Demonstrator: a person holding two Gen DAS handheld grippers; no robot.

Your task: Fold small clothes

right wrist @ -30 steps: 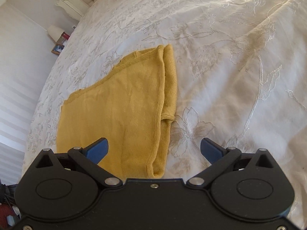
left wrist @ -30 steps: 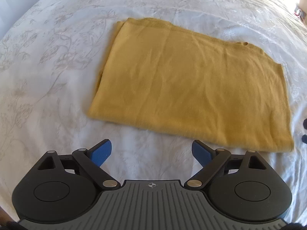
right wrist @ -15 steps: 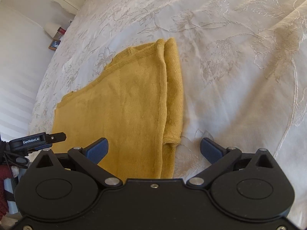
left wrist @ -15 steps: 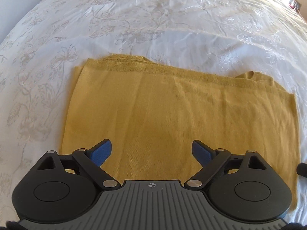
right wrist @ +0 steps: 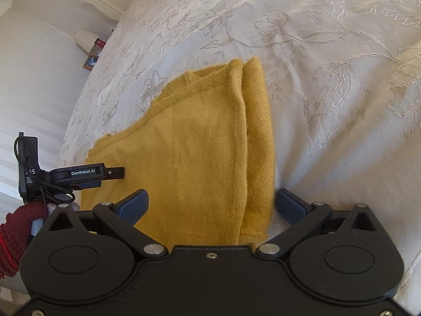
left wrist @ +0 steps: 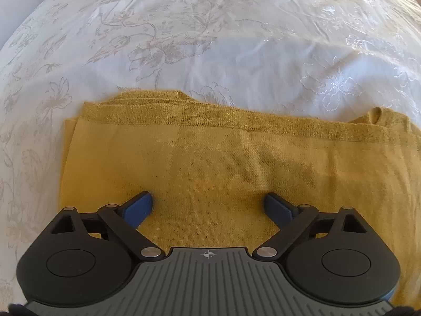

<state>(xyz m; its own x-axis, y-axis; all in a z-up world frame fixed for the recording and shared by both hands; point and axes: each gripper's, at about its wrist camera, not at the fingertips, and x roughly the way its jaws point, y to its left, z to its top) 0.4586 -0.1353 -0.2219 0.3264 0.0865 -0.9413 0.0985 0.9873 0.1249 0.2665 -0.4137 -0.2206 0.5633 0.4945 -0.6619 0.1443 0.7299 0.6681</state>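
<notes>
The left hand-held gripper (left wrist: 208, 206) is hovering with its jaws spread wide over the one mustard garment (left wrist: 223, 163), gripping nothing. The right hand-held gripper (right wrist: 211, 205) is likewise gaping, straddling the garment's layered side edge. The garment is lying folded flat on the embroidered white bed (left wrist: 236, 39). A small framed picture (right wrist: 90, 62) is standing past the bed's far corner. A dark red sleeve (right wrist: 15, 234) is showing behind the left tool.

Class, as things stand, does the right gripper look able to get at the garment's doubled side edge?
Probably yes. The right gripper is open, and the doubled edge of the garment runs between its jaws on the bedspread, with nothing lying on it.
</notes>
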